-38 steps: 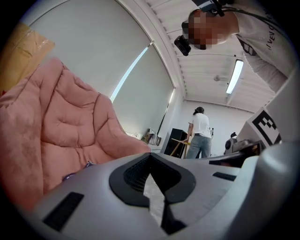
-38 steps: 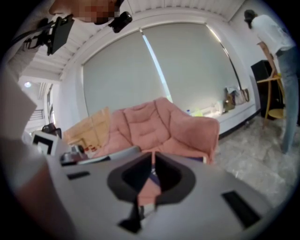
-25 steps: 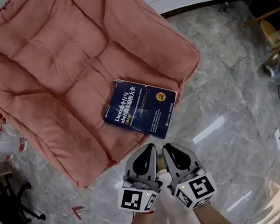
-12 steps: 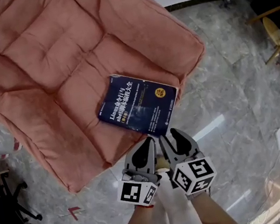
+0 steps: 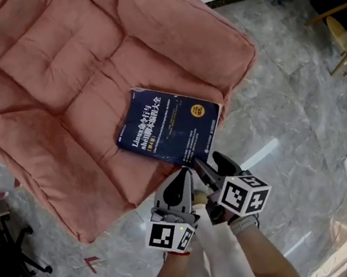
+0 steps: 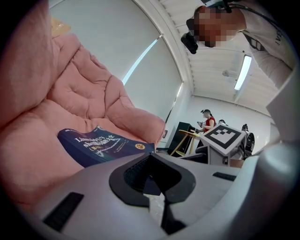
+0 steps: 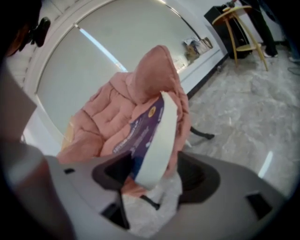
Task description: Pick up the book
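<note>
Book [image 5: 170, 126] corner between just-opened jaws of right tongs [image 5: 207, 162], on cushion [image 5: 54, 88]

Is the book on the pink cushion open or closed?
Closed. The book lies flat on the cushion, blue cover up, page edges together.

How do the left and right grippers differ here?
The right gripper has just been opening its jaws, now apart; the left gripper has them together. The book has its near corner between the right gripper's jaws; the left gripper's hold nothing. The right gripper is rolled sideways; the left gripper sits level. Both hover at the front edge of the cushion.
</note>
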`<state>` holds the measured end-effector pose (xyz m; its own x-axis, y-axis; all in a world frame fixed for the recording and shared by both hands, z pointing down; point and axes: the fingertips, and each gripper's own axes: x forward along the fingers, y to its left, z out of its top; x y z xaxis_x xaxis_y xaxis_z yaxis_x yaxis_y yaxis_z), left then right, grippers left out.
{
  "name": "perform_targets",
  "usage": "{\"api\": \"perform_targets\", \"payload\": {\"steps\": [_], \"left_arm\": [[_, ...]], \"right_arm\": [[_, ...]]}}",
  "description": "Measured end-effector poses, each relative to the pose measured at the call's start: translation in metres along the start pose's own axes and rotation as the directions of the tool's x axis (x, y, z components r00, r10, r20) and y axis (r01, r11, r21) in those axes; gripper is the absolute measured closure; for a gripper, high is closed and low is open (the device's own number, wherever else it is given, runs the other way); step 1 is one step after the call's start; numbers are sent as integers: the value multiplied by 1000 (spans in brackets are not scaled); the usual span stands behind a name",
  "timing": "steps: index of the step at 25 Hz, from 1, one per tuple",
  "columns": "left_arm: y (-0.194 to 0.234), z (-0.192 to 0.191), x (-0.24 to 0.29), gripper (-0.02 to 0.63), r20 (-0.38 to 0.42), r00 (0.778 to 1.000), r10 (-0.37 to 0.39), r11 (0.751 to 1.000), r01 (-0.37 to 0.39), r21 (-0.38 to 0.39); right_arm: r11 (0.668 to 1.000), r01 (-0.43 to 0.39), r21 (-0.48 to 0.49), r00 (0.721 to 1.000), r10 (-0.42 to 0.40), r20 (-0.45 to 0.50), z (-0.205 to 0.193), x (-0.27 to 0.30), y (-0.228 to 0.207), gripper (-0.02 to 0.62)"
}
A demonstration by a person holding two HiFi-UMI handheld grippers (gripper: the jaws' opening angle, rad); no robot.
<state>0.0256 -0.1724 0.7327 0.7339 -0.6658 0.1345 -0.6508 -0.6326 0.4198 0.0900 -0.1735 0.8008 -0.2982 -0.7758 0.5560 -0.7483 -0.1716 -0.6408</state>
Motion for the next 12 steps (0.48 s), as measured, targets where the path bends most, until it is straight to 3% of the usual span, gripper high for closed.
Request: {"api": "perform_targets", "payload": {"steps": [6,12], "left_arm": [[2,-10,-2,594,-12,1000,-9,1000,9,0],[0,-16,0,594,-16,999,-28,1000,28,-2]], "right_arm": [[969,-137,207,990,143,-15,-6,11,4,298],[925,-229,302,971,241,-1,-4,24,13,298]]}}
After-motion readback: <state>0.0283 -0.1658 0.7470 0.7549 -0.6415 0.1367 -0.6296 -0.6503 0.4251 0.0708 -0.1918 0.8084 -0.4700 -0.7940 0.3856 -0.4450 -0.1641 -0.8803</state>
